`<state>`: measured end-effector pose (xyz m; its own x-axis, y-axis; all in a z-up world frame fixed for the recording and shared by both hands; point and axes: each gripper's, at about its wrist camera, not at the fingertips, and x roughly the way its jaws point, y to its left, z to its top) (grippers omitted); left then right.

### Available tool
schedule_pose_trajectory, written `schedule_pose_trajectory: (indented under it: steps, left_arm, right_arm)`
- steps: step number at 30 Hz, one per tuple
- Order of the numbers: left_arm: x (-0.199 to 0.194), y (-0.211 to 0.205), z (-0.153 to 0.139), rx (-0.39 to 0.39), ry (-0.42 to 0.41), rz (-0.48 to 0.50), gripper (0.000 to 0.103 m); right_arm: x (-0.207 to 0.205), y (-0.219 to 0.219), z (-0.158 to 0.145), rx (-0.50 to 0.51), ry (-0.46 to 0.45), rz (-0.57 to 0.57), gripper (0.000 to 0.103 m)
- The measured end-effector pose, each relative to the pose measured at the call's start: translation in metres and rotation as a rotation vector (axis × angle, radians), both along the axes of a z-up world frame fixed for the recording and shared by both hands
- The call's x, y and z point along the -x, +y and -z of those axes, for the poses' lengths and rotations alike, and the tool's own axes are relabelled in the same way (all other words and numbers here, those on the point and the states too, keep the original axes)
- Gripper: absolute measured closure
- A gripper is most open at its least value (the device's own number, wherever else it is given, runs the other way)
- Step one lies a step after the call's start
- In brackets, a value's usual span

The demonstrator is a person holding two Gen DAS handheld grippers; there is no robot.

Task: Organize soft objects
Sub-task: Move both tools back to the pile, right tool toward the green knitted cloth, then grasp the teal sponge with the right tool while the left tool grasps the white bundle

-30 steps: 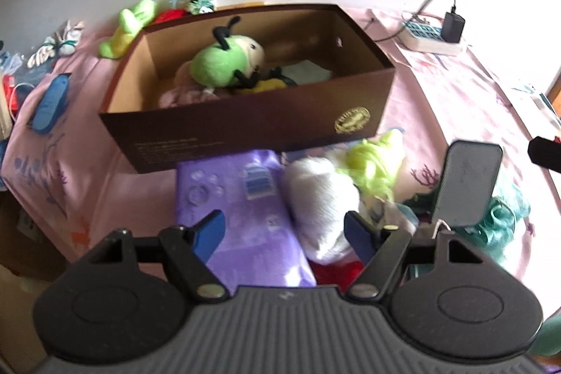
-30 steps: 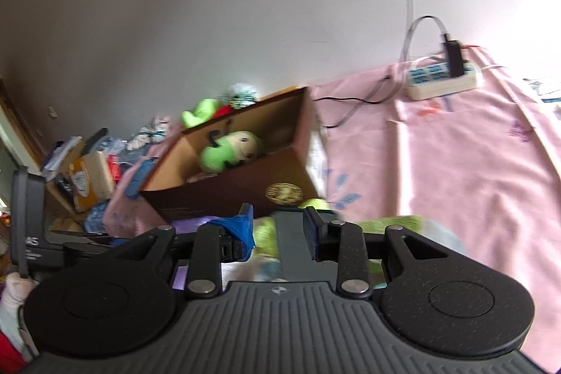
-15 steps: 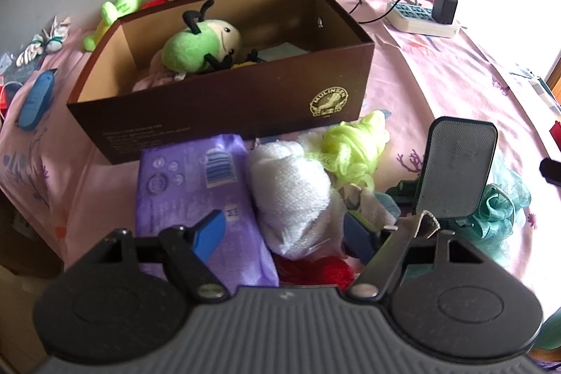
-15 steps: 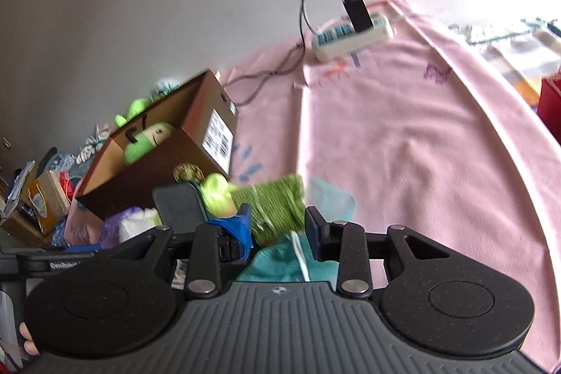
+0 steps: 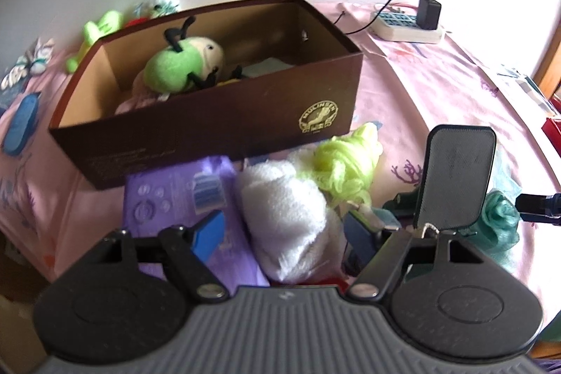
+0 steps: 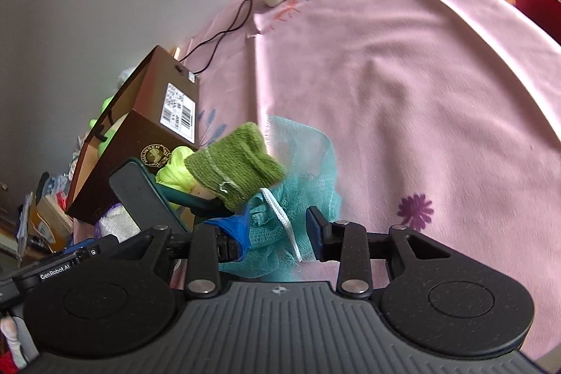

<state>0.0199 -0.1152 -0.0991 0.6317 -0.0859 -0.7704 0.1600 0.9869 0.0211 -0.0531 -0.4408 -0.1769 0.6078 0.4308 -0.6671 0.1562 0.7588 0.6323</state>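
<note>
Currently the left claw [image 5: 282, 232] is spread wide, its blue fingers either side of a white fluffy rolled towel [image 5: 287, 216]; whether the pads touch it cannot be told. A purple plastic-wrapped pack [image 5: 182, 198] lies just left of the towel, partly under the left finger. A neon yellow-green mesh pouf [image 5: 345, 160] sits against the towel's far right side, near the front wall of the dark brown cardboard box [image 5: 210, 125].

Box is open-topped and stands on the pink cloth-covered surface [image 5: 438, 86]. Inside: a green and cream plush bug with black antennae [image 5: 182, 63], resting on pale pink fabric, with other items behind it too hidden to identify.

Right claw [image 6: 280, 228] is released, fingers apart, nothing gripped. Between and just beyond its fingers lies a teal mesh bath pouf [image 6: 305, 163] with a white cord loop. An olive-green knitted piece [image 6: 235, 167] sits on the pouf's left side, just ahead of the left finger. Contact between fingers and pouf cannot be confirmed.

Far side of the surface: a white power strip [image 5: 403, 23] with a black charger plugged in, well apart from the box. Behind the box, a lime green plush toy [image 5: 94, 34] lies by the wall.
</note>
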Motion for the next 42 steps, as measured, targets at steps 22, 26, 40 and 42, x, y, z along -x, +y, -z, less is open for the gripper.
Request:
schedule_pose_trajectory:
  steps: [22,26,40,42]
  left_arm:
    - [-0.024,-0.010,0.024,-0.052,0.010,0.107,0.030]
    - [-0.027,-0.007,0.026,-0.039,0.008,0.101,0.032]
    - [-0.027,0.007,0.017,0.035,0.007,0.059,0.053]
    - [-0.023,0.008,0.012,0.040,0.001,0.060,0.053]
  right_arm:
    - [-0.015,0.011,0.027,-0.187,0.107,0.072,0.079]
    - [-0.024,0.022,0.033,-0.176,0.123,0.065,0.080]
    - [-0.014,0.003,0.028,-0.234,0.043,0.062,0.093]
    - [-0.010,-0.004,0.026,-0.230,0.035,0.069,0.093]
